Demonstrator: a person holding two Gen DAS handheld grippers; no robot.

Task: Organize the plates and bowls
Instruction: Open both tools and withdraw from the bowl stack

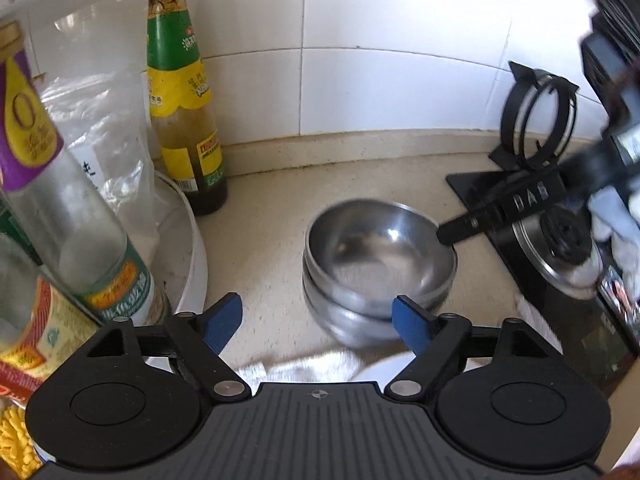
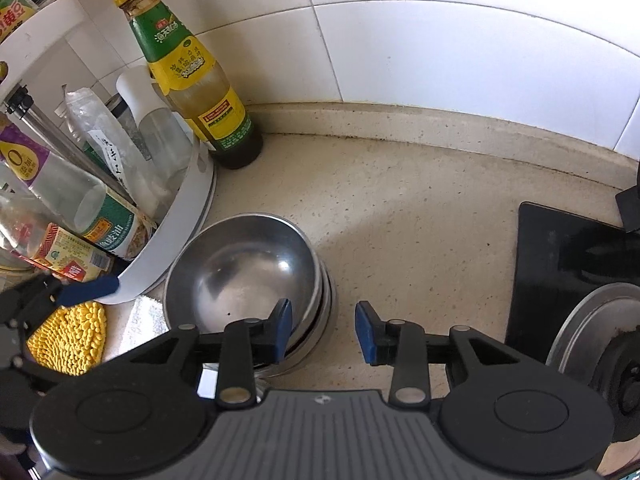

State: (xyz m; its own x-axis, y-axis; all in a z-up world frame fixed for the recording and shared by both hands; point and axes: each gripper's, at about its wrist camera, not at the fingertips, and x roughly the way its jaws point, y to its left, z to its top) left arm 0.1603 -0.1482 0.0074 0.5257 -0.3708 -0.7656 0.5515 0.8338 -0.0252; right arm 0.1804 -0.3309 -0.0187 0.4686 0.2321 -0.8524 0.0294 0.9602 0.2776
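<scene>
Steel bowls, round and shiny, nested on speckled stone counter.

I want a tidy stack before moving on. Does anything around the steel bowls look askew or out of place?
The steel bowls are nested, but the top one sits slightly off-centre, so lower rims show on one side. Nothing looks spilled or damaged. Both grippers, left and right, are open and hold nothing.
</scene>
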